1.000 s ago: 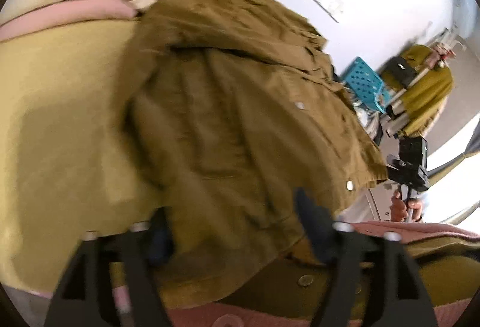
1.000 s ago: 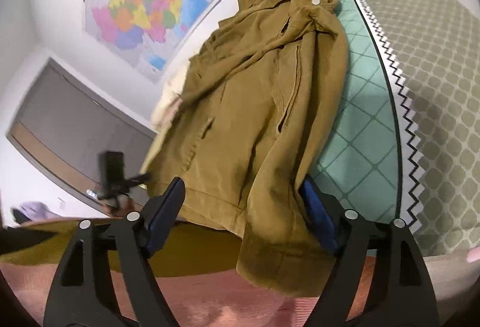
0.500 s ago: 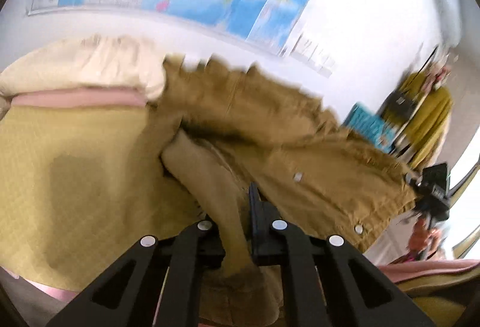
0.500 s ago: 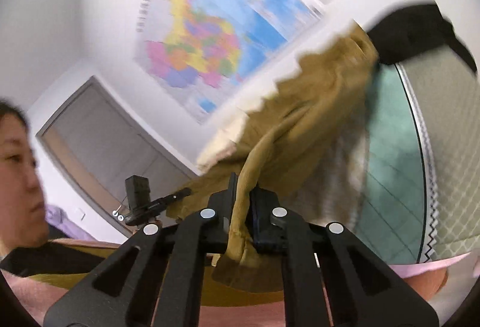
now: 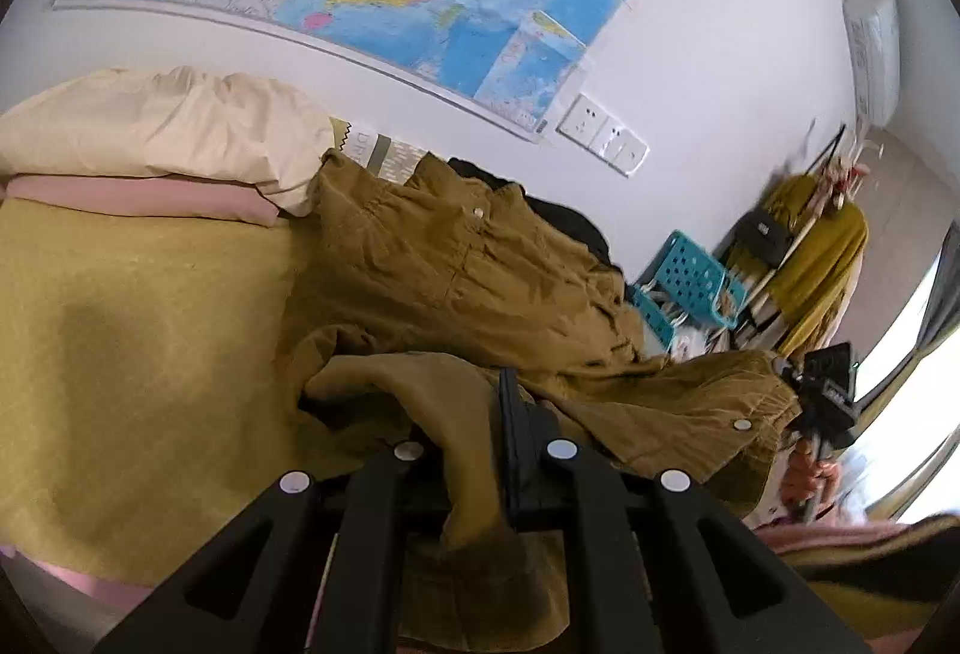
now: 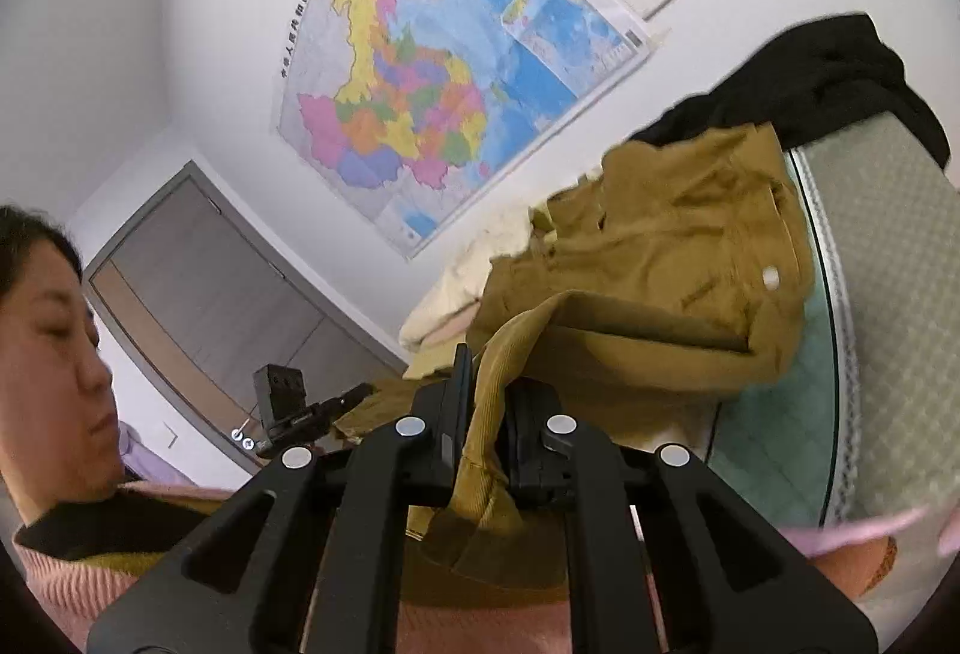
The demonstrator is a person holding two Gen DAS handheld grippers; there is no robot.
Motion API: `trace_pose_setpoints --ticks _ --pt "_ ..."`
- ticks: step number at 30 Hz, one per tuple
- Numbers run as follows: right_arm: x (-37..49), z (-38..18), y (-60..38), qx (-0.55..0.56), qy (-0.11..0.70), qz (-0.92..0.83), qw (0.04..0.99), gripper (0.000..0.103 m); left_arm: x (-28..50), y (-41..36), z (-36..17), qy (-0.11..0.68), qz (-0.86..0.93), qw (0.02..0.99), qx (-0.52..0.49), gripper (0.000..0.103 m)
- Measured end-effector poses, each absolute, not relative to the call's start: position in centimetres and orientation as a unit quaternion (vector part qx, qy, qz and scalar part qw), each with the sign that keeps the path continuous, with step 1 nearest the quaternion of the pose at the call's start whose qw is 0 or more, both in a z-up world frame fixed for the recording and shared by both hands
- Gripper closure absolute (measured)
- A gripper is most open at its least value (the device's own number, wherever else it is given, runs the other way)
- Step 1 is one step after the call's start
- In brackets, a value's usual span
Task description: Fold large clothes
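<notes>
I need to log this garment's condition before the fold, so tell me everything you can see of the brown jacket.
The brown jacket is an ochre, fine-ribbed, corduroy-like garment with pale round snap buttons and stitched seams. It lies crumpled and unfolded across the yellow-green bedspread, its far end against the cream pillow and a black garment. The near edge is lifted in two places: the left gripper and the right gripper are each shut on a fold of its cloth, which hangs below the jaws.
</notes>
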State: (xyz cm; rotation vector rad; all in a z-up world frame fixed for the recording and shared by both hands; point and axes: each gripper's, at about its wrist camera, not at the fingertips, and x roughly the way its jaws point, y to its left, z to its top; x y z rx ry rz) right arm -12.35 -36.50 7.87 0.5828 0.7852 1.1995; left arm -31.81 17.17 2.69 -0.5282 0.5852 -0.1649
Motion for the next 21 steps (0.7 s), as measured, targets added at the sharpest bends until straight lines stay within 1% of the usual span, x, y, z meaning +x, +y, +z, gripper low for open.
trace_pose_setpoints --ticks 5,12,21 --pt "-8.7 9.8 -34.6 0.264 0.348 0.539 0.72 0.094 -28.9 17.8 5.1 0.306 -0.062 0.922 -0.23 0.094" --pt "-3.2 11.6 -32.5 0.269 0.347 0.522 0.731 0.093 -23.8 19.7 7.9 0.325 -0.063 0.914 -0.233 0.092" --pt "3.3 12.0 -29.4 0.276 0.362 0.505 0.733 0.093 -17.1 22.1 8.8 0.362 -0.036 0.901 -0.238 0.091"
